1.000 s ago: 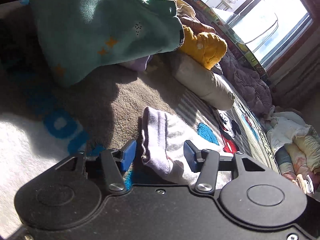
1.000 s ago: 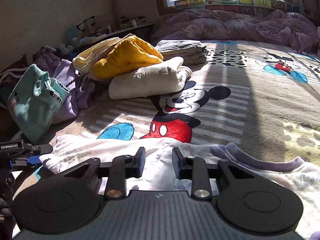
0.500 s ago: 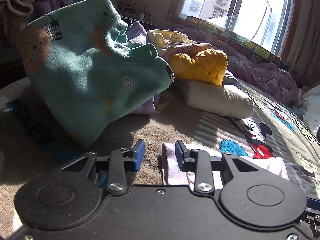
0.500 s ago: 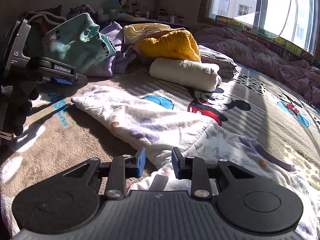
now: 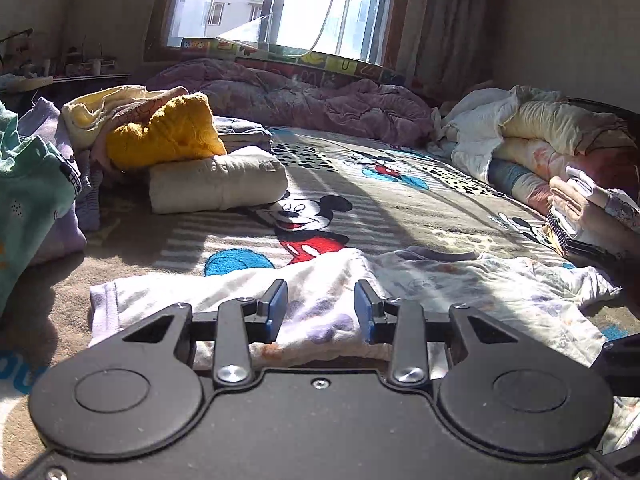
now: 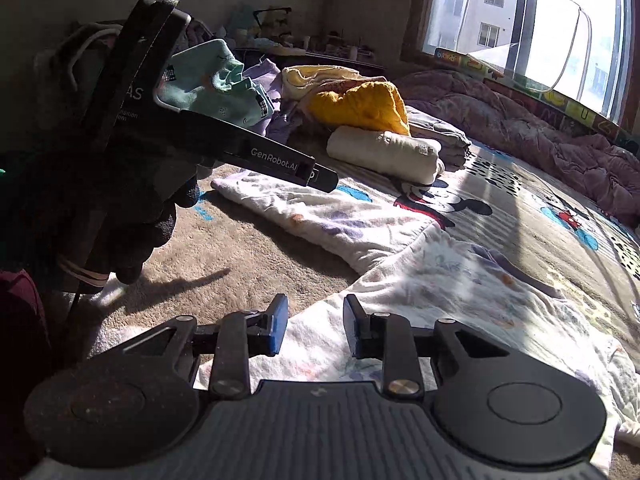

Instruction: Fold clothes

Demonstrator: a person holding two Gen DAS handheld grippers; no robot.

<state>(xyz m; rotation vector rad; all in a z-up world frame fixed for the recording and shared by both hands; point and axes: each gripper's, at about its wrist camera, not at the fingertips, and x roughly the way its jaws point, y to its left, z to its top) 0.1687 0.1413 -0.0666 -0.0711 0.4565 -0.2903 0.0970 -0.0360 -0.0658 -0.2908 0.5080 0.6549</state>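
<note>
A white printed top with lilac trim (image 5: pixel 460 292) lies spread on the Mickey Mouse blanket, one sleeve folded across it; it also shows in the right wrist view (image 6: pixel 420 264). My left gripper (image 5: pixel 321 308) is open, its jaws wide apart just above the folded sleeve, holding nothing. My right gripper (image 6: pixel 315 322) is open over the top's near hem, and empty. The left gripper's body (image 6: pixel 224 144), held in a black-gloved hand, shows at the left of the right wrist view.
A rolled cream garment (image 5: pixel 218 184), a yellow knit (image 5: pixel 160 136) and a teal top (image 5: pixel 28 204) are piled at the left. A purple duvet (image 5: pixel 320 100) lies under the window. Bedding (image 5: pixel 540 140) is heaped at the right.
The left gripper has opened wider and swung right from the sleeve's cuff to over the folded sleeve. The right gripper has opened a little and drawn back to the hem.
</note>
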